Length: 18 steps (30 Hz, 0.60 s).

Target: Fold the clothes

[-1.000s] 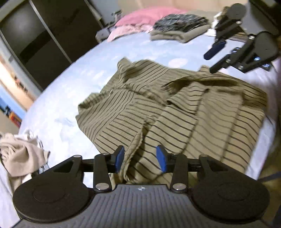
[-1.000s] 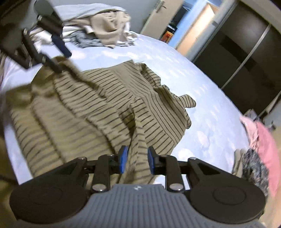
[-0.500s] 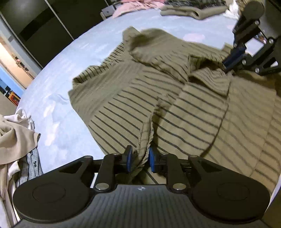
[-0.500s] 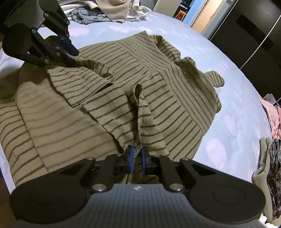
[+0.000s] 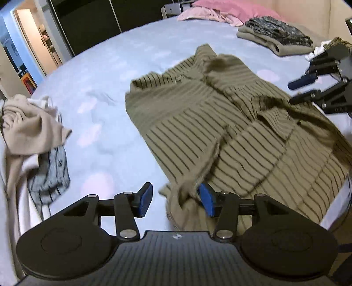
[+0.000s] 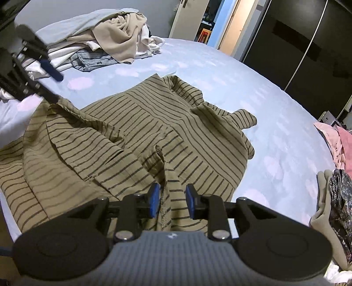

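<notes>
Left hand-held gripper (image 5: 176,201): the jaws are opening and stand moderately wide. A bunched fold of the shirt (image 5: 231,136) lies between them, against the right pad only; the left pad is clear of cloth, so nothing is clamped. Half a second earlier these jaws were pinched on that same fold, so the grip has been let go.

Right hand-held gripper (image 6: 171,201): the jaws are opening to a narrow gap. A ridge of shirt (image 6: 143,136) hem runs up between the pads, touching or nearly touching the left one; the right pad is apart from it. Half a second earlier the pads were closed tight on this ridge.

Judgement: both pinches served to drag the near hem toward the near edge of the bed (image 5: 99,88) and flatten the garment; the release leaves the shirt placed for the first fold.

The shirt lies spread on the bed, its hem at the near edge and its collar end toward the middle. It is not yet folded; a loose flap and several creases cross its middle.

Outward: an unsorted pile (image 5: 28,132) sits at one end of the bed. A folded stack (image 5: 277,39) sits at the other end, beside pink clothes (image 5: 215,11).

Compared with the earlier frames, the left view has swung away from the shirt's centre toward the pile.
</notes>
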Tool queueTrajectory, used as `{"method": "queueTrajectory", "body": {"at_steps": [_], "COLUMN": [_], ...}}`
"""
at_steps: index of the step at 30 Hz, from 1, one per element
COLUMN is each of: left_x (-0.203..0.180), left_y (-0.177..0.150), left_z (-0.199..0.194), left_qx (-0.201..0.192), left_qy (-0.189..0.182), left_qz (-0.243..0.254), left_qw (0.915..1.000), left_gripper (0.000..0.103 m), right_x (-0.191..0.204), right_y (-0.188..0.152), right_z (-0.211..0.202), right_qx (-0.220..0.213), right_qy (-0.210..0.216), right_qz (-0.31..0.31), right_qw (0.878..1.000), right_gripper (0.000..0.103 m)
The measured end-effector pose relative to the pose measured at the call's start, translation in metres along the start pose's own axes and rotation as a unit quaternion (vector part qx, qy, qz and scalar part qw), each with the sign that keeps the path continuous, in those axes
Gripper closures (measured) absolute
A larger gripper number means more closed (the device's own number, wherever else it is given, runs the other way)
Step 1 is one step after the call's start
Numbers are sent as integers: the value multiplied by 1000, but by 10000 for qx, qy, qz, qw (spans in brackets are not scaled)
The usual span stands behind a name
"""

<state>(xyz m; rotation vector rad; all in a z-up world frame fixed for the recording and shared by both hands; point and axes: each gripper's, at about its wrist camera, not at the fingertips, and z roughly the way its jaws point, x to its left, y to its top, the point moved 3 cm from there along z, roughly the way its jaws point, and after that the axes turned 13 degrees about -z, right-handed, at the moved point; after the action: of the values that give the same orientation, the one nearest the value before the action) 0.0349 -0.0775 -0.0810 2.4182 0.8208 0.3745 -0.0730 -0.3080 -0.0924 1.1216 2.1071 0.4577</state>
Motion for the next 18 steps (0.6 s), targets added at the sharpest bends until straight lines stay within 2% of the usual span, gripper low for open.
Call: {"method": "queueTrajectory", "body": {"at_steps": [1, 3, 5, 10, 14, 18], "left_x": [-2, -5, -8, -15, -14, -9], "left_y": [-3, -8, -12, -14, -15, -16], "left_z": [2, 5, 7, -2, 1, 2], "left_qx": [27, 72, 101, 32, 19, 30], "left_qy": [41, 16, -54, -203, -122, -110], "left_qz": [42, 100, 158, 361, 361, 237], "left_qw": [10000, 9999, 9998, 9991, 9993, 9997], "left_gripper": [69, 87, 93, 95, 95, 95], "right_x": [1, 4, 7, 14, 19, 14], "right_y": [1, 2, 3, 16, 39, 57], "right_z": [0, 1, 1, 0, 9, 32], "right_qx": [-2, 19, 10, -140, -244, -173], "right_qy": [6, 21, 51, 213, 245, 639], "right_qz": [-12, -68, -107, -212, -398, -2], "right_qw": [10000, 10000, 9999, 9994, 9986, 9978], "right_gripper": [74, 74, 74, 75, 75, 75]}}
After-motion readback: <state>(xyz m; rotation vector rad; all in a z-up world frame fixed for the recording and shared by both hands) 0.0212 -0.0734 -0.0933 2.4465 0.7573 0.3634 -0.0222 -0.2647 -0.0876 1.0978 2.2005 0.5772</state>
